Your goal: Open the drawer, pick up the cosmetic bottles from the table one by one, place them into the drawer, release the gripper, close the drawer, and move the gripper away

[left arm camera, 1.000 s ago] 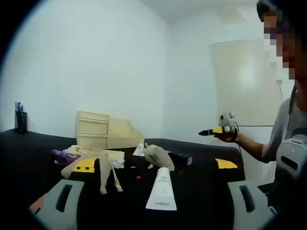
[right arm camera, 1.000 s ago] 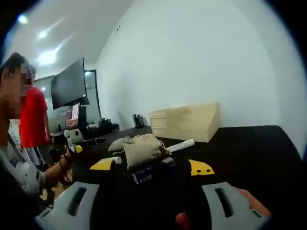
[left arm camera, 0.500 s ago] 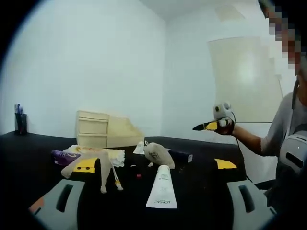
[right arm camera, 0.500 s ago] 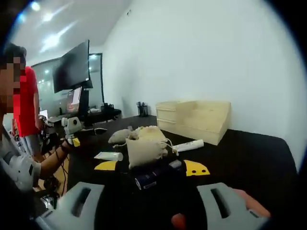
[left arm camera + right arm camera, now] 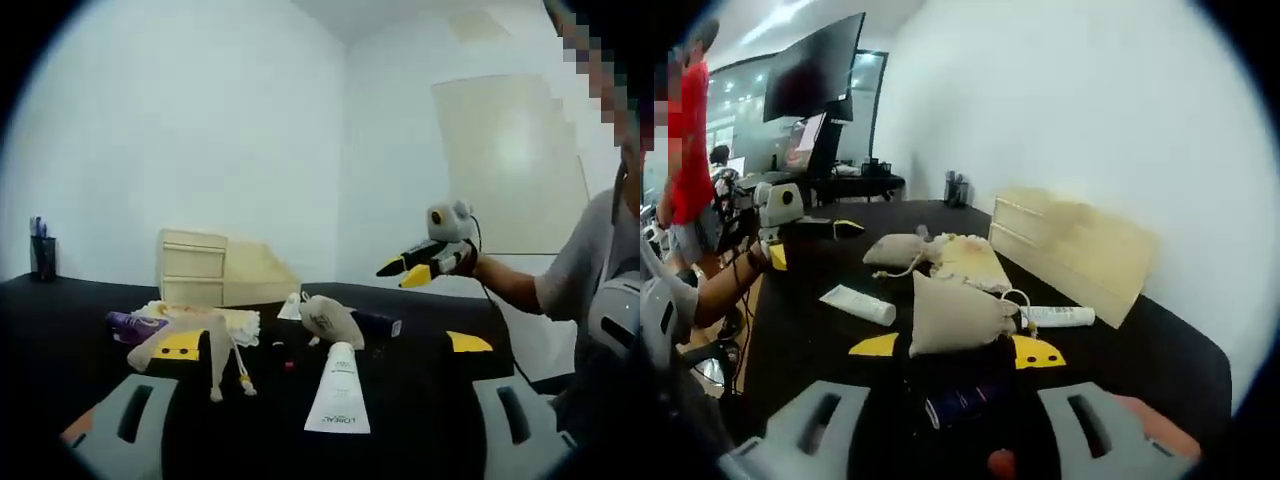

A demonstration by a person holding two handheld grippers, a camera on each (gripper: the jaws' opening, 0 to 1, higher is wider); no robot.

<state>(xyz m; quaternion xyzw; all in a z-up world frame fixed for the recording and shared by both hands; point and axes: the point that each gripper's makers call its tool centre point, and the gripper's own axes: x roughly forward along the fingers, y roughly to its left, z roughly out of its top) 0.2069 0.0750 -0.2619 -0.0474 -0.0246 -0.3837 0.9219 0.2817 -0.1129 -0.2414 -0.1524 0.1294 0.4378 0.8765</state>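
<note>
Drawers of the wooden drawer unit [image 5: 193, 268] are shut, and I judge their fronts stiff, best pulled at an edge. White tube [image 5: 338, 403], likely light, soft and slick, lies nearer me than the unit, ahead of my left gripper [image 5: 318, 425], jaws spread and empty. Right gripper [image 5: 952, 437], also spread, points at a dark bottle [image 5: 962, 402].

two white tubes [image 5: 858, 304] [image 5: 1058, 316], two cloth pouches [image 5: 952, 316] [image 5: 896, 249]

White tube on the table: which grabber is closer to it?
Left. The white tube lies just ahead of the left gripper, between its open jaws; the right gripper hangs in the air, farther back.
</note>
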